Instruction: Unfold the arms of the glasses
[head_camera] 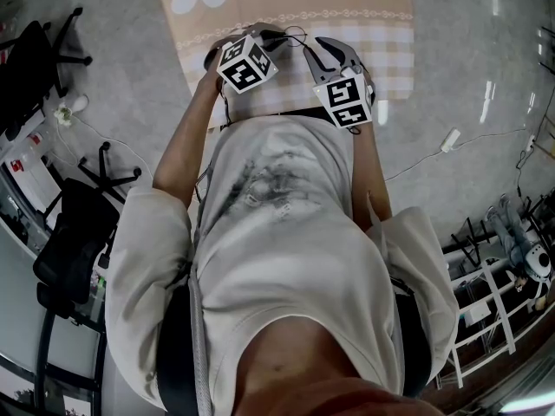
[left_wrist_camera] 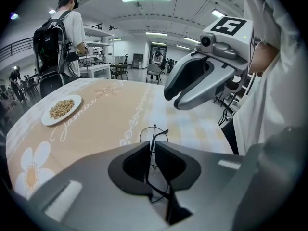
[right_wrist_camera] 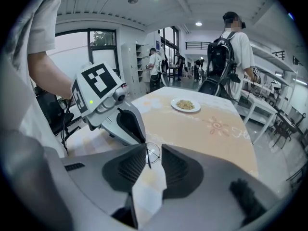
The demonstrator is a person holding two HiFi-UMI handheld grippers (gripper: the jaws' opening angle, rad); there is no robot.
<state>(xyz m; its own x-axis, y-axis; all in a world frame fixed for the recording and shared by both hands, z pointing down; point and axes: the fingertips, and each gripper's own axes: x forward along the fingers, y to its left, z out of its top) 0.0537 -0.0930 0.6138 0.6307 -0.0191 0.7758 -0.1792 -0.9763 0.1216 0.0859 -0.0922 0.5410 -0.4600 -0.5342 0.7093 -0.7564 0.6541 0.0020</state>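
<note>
Tablecloth point(left_wrist_camera: 106, 114) lettered "Jasmine" lies under wire-framed glasses point(left_wrist_camera: 155, 134), pinched by the left gripper point(left_wrist_camera: 151, 148); the right gripper point(right_wrist_camera: 154, 152) jaws stand spread.

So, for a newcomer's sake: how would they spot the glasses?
Find the peach flowered tablecloth, then its checked near edge. There the left hand-held gripper pinches the glasses: thin black wire, round lenses, unlike the white plate farther off.

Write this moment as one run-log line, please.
left tool: shut on glasses | right tool: open, close to the glasses | place: near edge of table
</note>
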